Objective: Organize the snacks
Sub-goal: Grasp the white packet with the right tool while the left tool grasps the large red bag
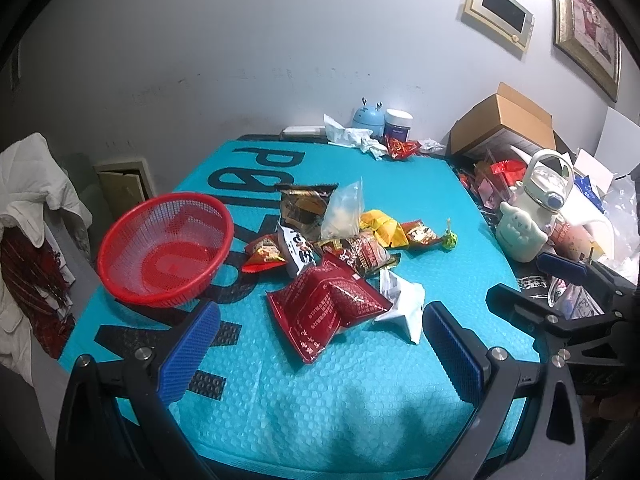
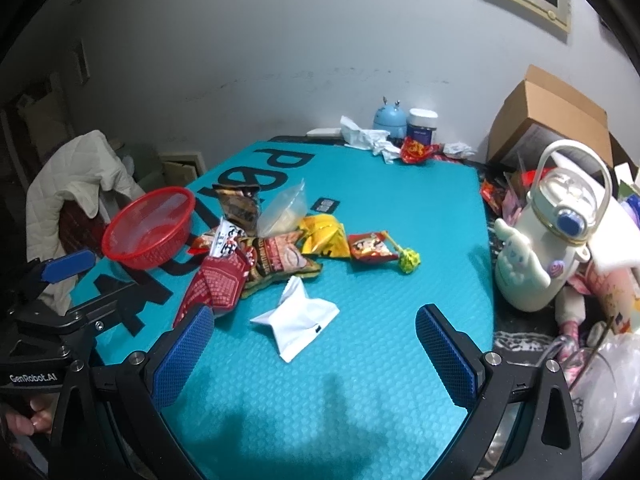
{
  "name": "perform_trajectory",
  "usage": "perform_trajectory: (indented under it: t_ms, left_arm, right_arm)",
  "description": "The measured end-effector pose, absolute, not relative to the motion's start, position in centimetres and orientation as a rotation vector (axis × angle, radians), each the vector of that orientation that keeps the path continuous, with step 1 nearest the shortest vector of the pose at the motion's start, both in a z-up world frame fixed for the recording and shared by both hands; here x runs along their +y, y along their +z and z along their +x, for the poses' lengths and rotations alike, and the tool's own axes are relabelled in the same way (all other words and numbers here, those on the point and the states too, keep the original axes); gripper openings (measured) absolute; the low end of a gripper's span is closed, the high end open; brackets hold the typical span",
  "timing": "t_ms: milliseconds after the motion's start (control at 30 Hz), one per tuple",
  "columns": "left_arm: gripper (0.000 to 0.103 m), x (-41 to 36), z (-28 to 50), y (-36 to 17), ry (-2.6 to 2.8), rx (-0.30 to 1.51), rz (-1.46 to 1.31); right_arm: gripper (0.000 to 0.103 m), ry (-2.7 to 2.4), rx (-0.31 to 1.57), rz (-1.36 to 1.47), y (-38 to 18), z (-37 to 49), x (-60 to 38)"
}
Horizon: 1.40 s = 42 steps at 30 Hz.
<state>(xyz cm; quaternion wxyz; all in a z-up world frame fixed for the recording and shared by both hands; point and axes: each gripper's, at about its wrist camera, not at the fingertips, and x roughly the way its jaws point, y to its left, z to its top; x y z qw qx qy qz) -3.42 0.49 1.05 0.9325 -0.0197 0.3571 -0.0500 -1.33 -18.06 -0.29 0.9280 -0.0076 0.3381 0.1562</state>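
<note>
A pile of snack packets lies mid-mat: a dark red packet (image 1: pixel 324 308) (image 2: pixel 216 288) nearest, a white packet (image 1: pixel 404 304) (image 2: pixel 298 324) beside it, then a yellow packet (image 1: pixel 384 226) (image 2: pixel 324 234), a clear bag (image 1: pixel 344 212) (image 2: pixel 284 208), a small red packet (image 1: pixel 420 234) (image 2: pixel 370 248) and a green lollipop (image 1: pixel 450 240) (image 2: pixel 408 260). The red mesh basket (image 1: pixel 164 248) (image 2: pixel 148 228) stands to the left with nothing in it. My left gripper (image 1: pixel 320 354) (image 2: pixel 104 276) hovers open before the dark red packet. My right gripper (image 2: pixel 316 356) (image 1: pixel 520 276) is open before the white packet.
The teal bubble mat (image 1: pixel 320 400) covers the table. A white character bottle (image 1: pixel 536 208) (image 2: pixel 548 232) and clutter crowd the right edge, below a cardboard box (image 1: pixel 504 120). A blue toy (image 1: pixel 366 116), a jar (image 1: pixel 398 124) and crumpled tissue sit at the back. A jacket-draped chair (image 1: pixel 32 184) stands left.
</note>
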Motion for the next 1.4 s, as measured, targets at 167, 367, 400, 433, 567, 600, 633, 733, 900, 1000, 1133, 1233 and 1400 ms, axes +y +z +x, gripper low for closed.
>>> perform_trajectory:
  t_ms: [167,367,400,433,567,600,633,733,900,1000,1133,1233,1400]
  left_arm:
    - [0.103,0.8,-2.9,-0.1,-0.112,0.762,-0.059]
    - [0.103,1.4,-1.9,-1.6,-0.121,0.801,-0.079]
    - [0.103,1.5,-1.7,-1.8,-0.122,0.811,-0.086]
    - [0.103,1.7,-1.5,-2.1,-0.123,0.819,-0.092]
    - [0.103,2.1,-0.6,-3.0,-0.122,0.845,-0.109]
    - [0.103,2.2,-0.4,-3.2,-0.122,0.852,-0.112]
    - [0.103,2.3,-0.3,-3.4,-0.122,0.857,-0.114]
    - [0.103,2.6,0.4,-3.9,-0.124,0.872,-0.125]
    - [0.103,3.3,1.0,-4.3,-0.124,0.892,-0.156]
    - [0.103,3.6,1.3,-4.1,-0.127,0.889,-0.179]
    - [0.103,3.8,1.8,-3.8,-0.128,0.882,-0.189]
    - [0.103,3.6,2.4,-3.7,-0.131,0.885,-0.195]
    - [0.103,2.7,3.5,-3.6,-0.139,0.89,-0.179]
  right_arm:
    - [0.102,0.343,0.724,-0.002,-1.6,-0.5,-18.0]
    - [0.1,0.375,0.784,0.017,-3.5,1.2,-17.6]
    - [0.1,0.377,0.795,0.019,-3.8,1.4,-17.6]
    - [0.099,0.378,0.804,0.02,-4.1,1.7,-17.5]
    - [0.095,0.383,0.842,0.028,-5.3,2.7,-17.2]
    - [0.095,0.385,0.85,0.03,-5.6,3.0,-17.2]
    - [0.095,0.387,0.861,0.033,-5.9,3.3,-17.1]
    - [0.094,0.392,0.885,0.041,-6.6,4.1,-16.9]
    - [0.092,0.397,0.923,0.059,-7.7,5.6,-16.3]
    - [0.09,0.399,0.942,0.07,-8.3,6.3,-16.0]
    - [0.089,0.411,0.95,0.089,-8.8,7.1,-15.5]
    - [0.078,0.403,0.954,0.074,-9.2,7.4,-15.1]
    - [0.047,0.4,0.939,0.025,-9.6,7.1,-15.0]
